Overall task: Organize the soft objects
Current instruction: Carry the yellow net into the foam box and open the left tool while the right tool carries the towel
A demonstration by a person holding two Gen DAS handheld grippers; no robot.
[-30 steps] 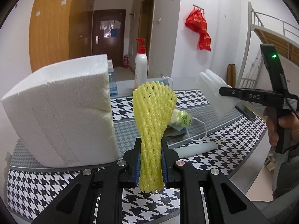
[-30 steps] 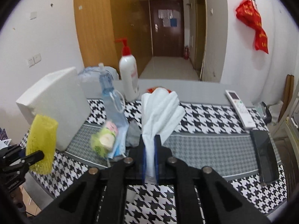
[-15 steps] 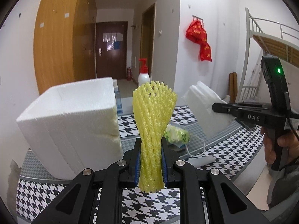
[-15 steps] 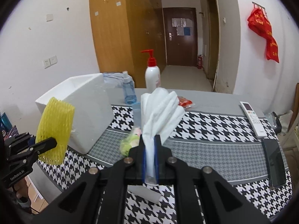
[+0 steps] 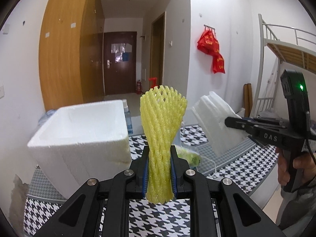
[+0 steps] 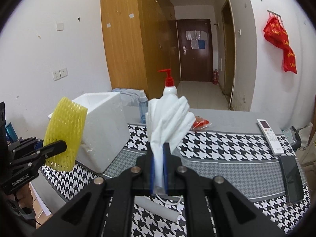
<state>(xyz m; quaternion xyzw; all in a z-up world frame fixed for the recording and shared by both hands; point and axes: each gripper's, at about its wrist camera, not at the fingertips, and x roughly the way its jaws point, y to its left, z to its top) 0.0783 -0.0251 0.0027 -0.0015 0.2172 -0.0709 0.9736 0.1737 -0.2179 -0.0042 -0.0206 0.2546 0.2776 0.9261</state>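
**Both soft pieces lifted, box next**

The yellow net is pinched upright in the left gripper, just right of the foam box and about level with its open top. The white foam sheet is clamped in the right gripper, farther right of the box, above the bench. This looks like the carry step. Next, each piece needs bringing over the box opening before release.

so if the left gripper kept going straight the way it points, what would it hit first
Probably the green packet on the table just past the fingertips, or the checked cloth around it. The left gripper, shut on the yellow foam net, points slightly down; the white foam box sits off to the side. Depth is unclear.
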